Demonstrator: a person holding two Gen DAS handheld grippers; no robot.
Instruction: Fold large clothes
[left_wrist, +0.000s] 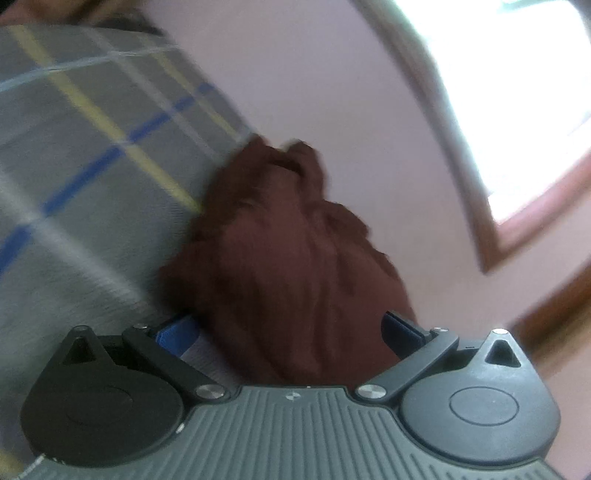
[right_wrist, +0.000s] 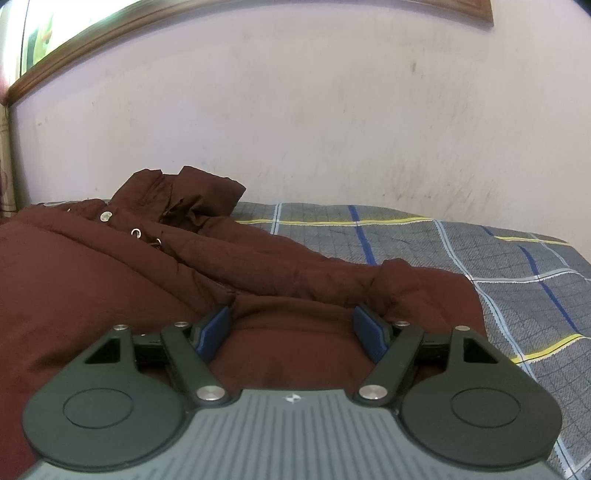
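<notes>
- A pale wall (right_wrist: 332, 110) is seen behind the bed, with a wooden frame (right_wrist: 74, 55) at its upper left in the right wrist view; a bright window (left_wrist: 517, 92) with wooden trim is recorded in the blurred left wrist view.
- The bed is covered by a grey checked sheet (right_wrist: 517, 277) with blue, yellow and white lines.
- A dark brown padded jacket (right_wrist: 110, 277) is found spread on the sheet, its collar nearest the wall and metal snaps (right_wrist: 106, 216) visible along the front.
- The right tool (right_wrist: 293, 328) is held wide open over the jacket's near edge, fabric lying between its blue pads (right_wrist: 216, 328), with nothing gripped.
- The left tool (left_wrist: 291, 332) is likewise seen wide open; bunched jacket fabric (left_wrist: 288, 258) fills the gap, though a grip cannot be confirmed.
</notes>
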